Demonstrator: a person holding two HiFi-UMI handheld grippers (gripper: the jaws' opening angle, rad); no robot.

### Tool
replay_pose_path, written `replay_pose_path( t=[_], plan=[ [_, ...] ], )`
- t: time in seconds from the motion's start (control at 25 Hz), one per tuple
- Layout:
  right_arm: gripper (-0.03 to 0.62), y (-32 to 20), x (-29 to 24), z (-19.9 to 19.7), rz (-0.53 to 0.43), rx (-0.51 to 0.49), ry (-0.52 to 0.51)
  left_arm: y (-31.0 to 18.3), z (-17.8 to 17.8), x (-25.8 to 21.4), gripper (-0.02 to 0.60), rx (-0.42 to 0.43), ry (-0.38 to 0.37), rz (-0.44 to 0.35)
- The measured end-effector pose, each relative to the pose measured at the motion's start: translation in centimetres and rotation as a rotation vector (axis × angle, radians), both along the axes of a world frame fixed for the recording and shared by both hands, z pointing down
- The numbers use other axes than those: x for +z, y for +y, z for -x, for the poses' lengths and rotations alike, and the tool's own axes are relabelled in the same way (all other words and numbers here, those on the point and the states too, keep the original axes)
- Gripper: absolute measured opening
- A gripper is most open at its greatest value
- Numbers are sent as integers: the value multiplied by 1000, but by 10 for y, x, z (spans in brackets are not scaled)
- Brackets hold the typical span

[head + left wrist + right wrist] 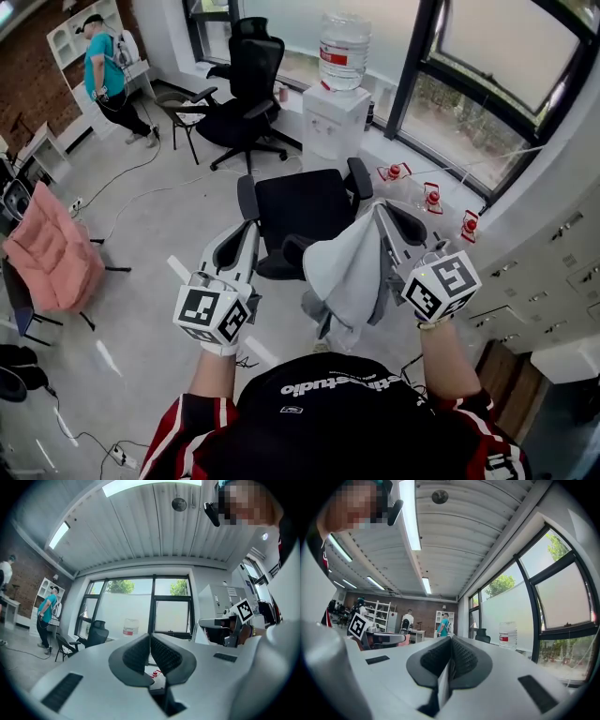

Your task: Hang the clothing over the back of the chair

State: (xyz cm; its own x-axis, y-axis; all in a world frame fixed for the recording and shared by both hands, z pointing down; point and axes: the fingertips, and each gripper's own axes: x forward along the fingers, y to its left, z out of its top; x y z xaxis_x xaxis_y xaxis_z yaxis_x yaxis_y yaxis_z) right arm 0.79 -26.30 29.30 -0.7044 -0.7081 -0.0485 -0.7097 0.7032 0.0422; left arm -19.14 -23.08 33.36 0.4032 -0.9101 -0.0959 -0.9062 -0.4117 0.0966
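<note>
**A:** So, what is surrounding you?

**B:** Grey floor is running to far windows; a black chair is standing ahead.

**A:** And the hands?

**B:** Both are reaching level. The left gripper is pinching shut, empty; the right gripper is clamping the grey clothing, dangling near the chair's right side.

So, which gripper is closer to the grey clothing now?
Right. The right gripper is shut on the grey clothing, which hangs from its jaws. The left gripper is apart from it, to its left in the head view, shut and empty.
</note>
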Motion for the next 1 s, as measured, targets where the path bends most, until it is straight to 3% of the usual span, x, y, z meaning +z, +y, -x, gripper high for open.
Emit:
replay_pose_path(
  t=[0.44, 1.0],
  plan=[
    [15, -109, -8, 22, 31, -67, 25, -62, 3, -1, 28, 4, 2, 30],
    [14, -264, 5, 34, 90, -95, 72, -114, 4, 12, 28, -58, -9, 76]
  ],
)
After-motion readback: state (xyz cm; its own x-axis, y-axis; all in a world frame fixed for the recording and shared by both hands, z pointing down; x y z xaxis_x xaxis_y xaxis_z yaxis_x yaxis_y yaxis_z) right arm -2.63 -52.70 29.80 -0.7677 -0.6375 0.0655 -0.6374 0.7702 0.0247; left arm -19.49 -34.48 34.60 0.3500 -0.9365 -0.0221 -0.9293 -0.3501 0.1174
